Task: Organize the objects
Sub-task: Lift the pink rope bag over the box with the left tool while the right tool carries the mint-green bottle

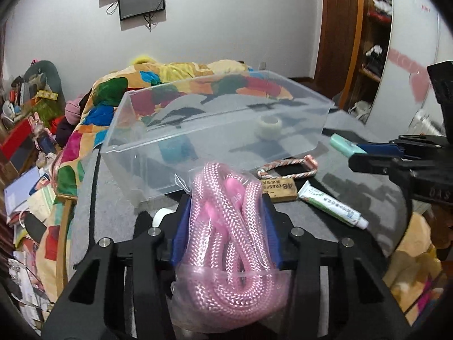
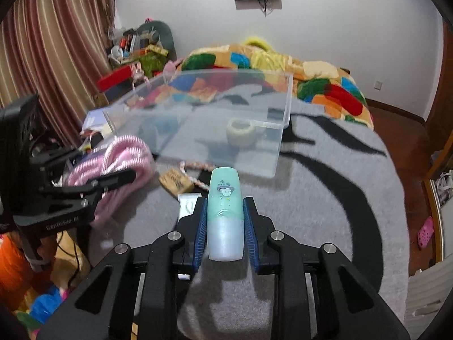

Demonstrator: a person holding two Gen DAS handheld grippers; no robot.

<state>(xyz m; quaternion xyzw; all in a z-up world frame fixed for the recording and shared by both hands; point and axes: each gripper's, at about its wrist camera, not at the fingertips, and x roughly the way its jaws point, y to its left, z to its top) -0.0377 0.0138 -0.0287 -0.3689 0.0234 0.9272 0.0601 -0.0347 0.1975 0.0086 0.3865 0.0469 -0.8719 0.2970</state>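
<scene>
My left gripper (image 1: pixel 226 206) is shut on a bagged coil of pink rope (image 1: pixel 226 243), held just in front of a clear plastic box (image 1: pixel 198 130). The rope (image 2: pixel 119 164) and left gripper (image 2: pixel 113 180) also show at the left of the right wrist view. My right gripper (image 2: pixel 225 212) is shut on a mint-green bottle (image 2: pixel 225 215), held above the grey rug short of the clear box (image 2: pixel 215 138). In the left wrist view the bottle (image 1: pixel 344 144) pokes in from the right. Inside the box lie a tape roll (image 1: pixel 270 126) and a blue object (image 1: pixel 174 147).
On the grey rug (image 2: pixel 325 198) before the box lie a wooden eraser block (image 1: pixel 280 189), a white ointment tube (image 1: pixel 331 205) and a pink-white twisted cord (image 1: pixel 288 167). A colourful blanket (image 2: pixel 325 85) lies behind. Clutter stands at the left, with a curtain (image 2: pixel 42 56).
</scene>
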